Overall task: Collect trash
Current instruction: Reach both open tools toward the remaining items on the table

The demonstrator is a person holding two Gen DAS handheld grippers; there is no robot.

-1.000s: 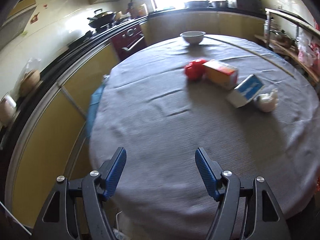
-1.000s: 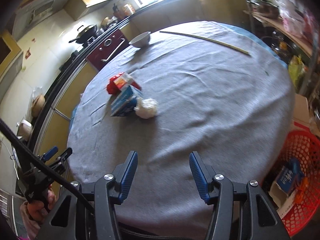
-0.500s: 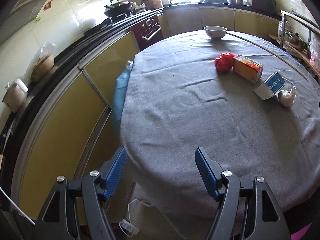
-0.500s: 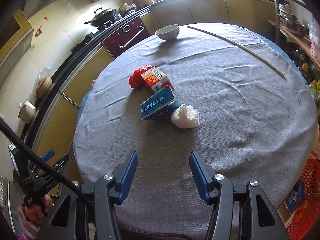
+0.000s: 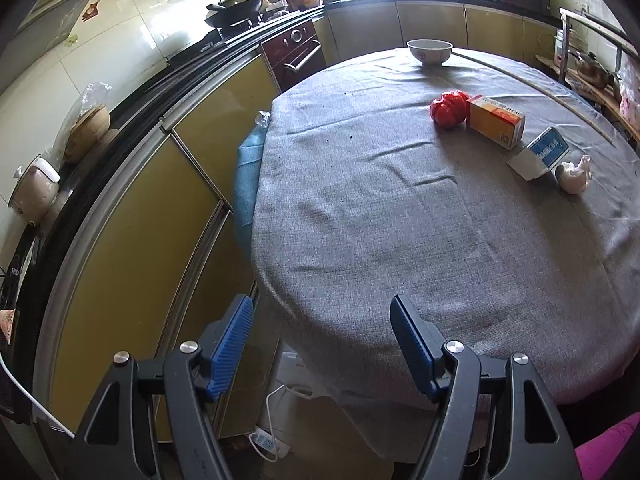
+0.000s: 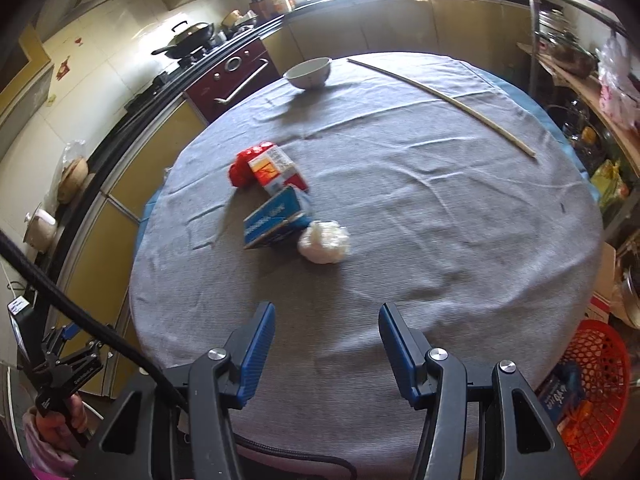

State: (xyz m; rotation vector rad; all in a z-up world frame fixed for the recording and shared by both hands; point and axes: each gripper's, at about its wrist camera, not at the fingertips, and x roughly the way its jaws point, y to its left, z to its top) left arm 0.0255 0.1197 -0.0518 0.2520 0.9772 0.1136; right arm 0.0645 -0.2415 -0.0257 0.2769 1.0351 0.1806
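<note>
Since a second ago the left hand-held gripper point(image 5: 322, 344) has drawn back off the counter point(image 5: 400, 240) toward its near-left edge, and the right hand-held gripper point(image 6: 326, 340) has swung from the counter's right side to face the trash squarely. Both have their jaws spread wide with nothing between them.

From left to right in the right wrist view, the trash lies in a tight cluster near the counter's middle: a crumpled red wrapper point(image 6: 240, 168) touching an orange-and-white carton point(image 6: 276, 170), then a blue box point(image 6: 272, 220) leaning against it, then a white wad of paper point(image 6: 324, 242) just beside the box. Off the counter's right edge stands a red mesh basket point(image 6: 600, 360) already holding some packaging, probably where the trash goes.

The step in hand looks like the approach for a first pick. The white wad is nearest the right gripper and stands free on its right side, so taking it first, with the fingers straddling it from above, should avoid knocking the boxes.

Both boxes carry printing, and the carton a small square code in the left wrist view, but none of it is legible.
</note>
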